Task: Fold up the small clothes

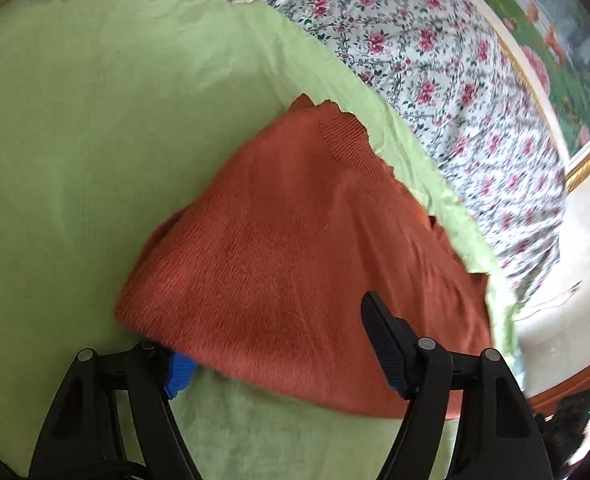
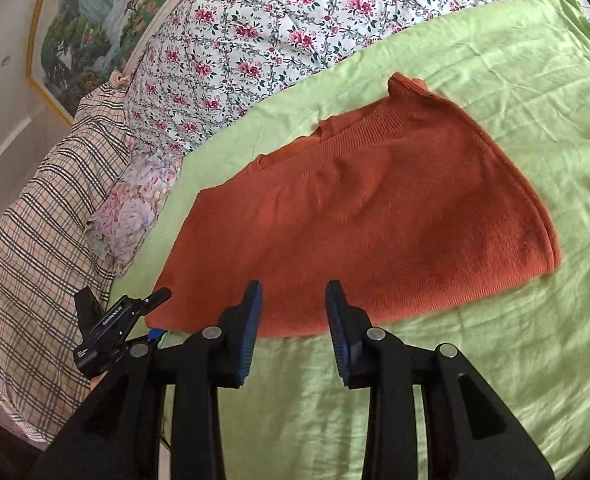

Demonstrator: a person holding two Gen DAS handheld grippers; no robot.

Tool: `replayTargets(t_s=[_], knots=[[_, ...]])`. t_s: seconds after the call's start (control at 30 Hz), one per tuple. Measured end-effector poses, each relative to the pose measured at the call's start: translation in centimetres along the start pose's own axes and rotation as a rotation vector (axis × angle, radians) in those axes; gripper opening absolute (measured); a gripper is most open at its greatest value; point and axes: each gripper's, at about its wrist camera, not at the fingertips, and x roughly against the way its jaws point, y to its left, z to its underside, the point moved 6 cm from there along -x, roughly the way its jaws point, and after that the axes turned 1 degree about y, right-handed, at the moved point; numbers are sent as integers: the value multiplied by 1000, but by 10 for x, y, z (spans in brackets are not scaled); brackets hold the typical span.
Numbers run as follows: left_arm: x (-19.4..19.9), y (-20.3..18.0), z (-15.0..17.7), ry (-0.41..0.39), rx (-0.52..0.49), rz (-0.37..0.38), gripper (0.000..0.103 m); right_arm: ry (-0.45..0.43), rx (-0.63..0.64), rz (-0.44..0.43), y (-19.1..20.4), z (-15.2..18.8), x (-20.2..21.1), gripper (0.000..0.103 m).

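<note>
- Orange knit sweater point(image 2: 375, 216) lies folded on the green sheet point(image 2: 515, 92), roughly a wedge shape, ribbed collar point(image 2: 409, 84) at the far end, pointing toward the floral quilt point(image 2: 255, 40).
- Sweater's near hem sits just ahead of both your tools; right-hand edge shows stacked layers, so it's folded over on itself.
- Your right gripper point(image 2: 293, 292): jaws part-open, narrow gap, nothing pinched. Tips hang right at the near hem, fabric showing between & behind them; can't tell if pads touch the cloth.
- Your left gripper point(image 1: 279, 344): jaws wide apart. Left wrist cam shows one blue pad point(image 1: 179, 374) tucked under the sweater's near corner, the other finger point(image 1: 383, 340) riding over the top of the knit. Fabric is between the jaws but pads don't look pressed shut on it.
- From the right wrist cam you see the left tool's body at lower left, by that same corner of the sweater.
- Left wrist view is motion-blurred, esp. toward the quilt side.
- Bkgd: plaid pillow point(image 2: 35, 260) & a pale floral pillow point(image 2: 135, 208) left of the sheet, framed landscape painting point(image 2: 87, 28) on the wall behind.
</note>
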Motion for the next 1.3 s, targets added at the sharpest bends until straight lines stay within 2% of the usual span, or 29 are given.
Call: replayTargets(t_s=[0.03, 0.07, 0.1, 0.13, 0.2, 0.27, 0.4, 0.57, 0.63, 0.67, 0.8, 0.9, 1.03, 1.13, 1.17, 1.2, 1.23, 1.3], knots=[[-2, -2, -2, -1, -16, -12, 66, 3, -2, -1, -1, -2, -2, 34], [-4, -5, -4, 4, -24, -8, 46, 7, -4, -2, -3, -4, -5, 34], [-6, -6, -5, 14, -25, 2, 20, 13, -9, -4, -5, -7, -8, 34], [-9, -8, -7, 32, -25, 12, 14, 20, -14, -5, -8, -10, -10, 34], [-7, -18, -11, 18, -59, 1, 10, 33, -12, -12, -12, -18, -15, 34], [2, -46, -15, -17, -153, -8, 9, 34, -17, -14, -15, -20, -15, 34], [9, -116, -9, -48, -336, 21, 8, 72, -44, -43, -32, -42, -18, 34], [-16, -210, 34, -20, -574, 81, 7, 107, -55, -98, -46, -75, -19, 34], [-34, -230, 58, 10, -642, 81, 7, 132, -67, -132, -50, -87, -24, 34], [-48, -238, 72, 36, -672, 74, 7, 145, -72, -145, -51, -91, -27, 35], [-84, -245, 113, 97, -766, 1, 7, 238, -75, -190, -48, -100, -53, 56], [-85, -245, 124, 64, -819, -34, 7, 305, -66, -203, -41, -96, -80, 56], [-73, -244, 122, 31, -833, -24, 7, 391, -33, -170, -28, -90, -120, 56], [-66, -241, 122, 20, -859, -29, 6, 419, -7, -161, -16, -89, -144, 56], [-63, -241, 122, 17, -866, -30, 6, 422, 14, -163, -10, -90, -153, 53], [-59, -245, 121, 11, -877, -32, 6, 428, 36, -159, -5, -91, -160, 29], [-56, -248, 121, 5, -881, -26, 6, 429, 55, -142, -1, -92, -166, 16], [-44, -258, 120, -19, -894, -5, 6, 415, 72, -130, 2, -102, -166, 15]])
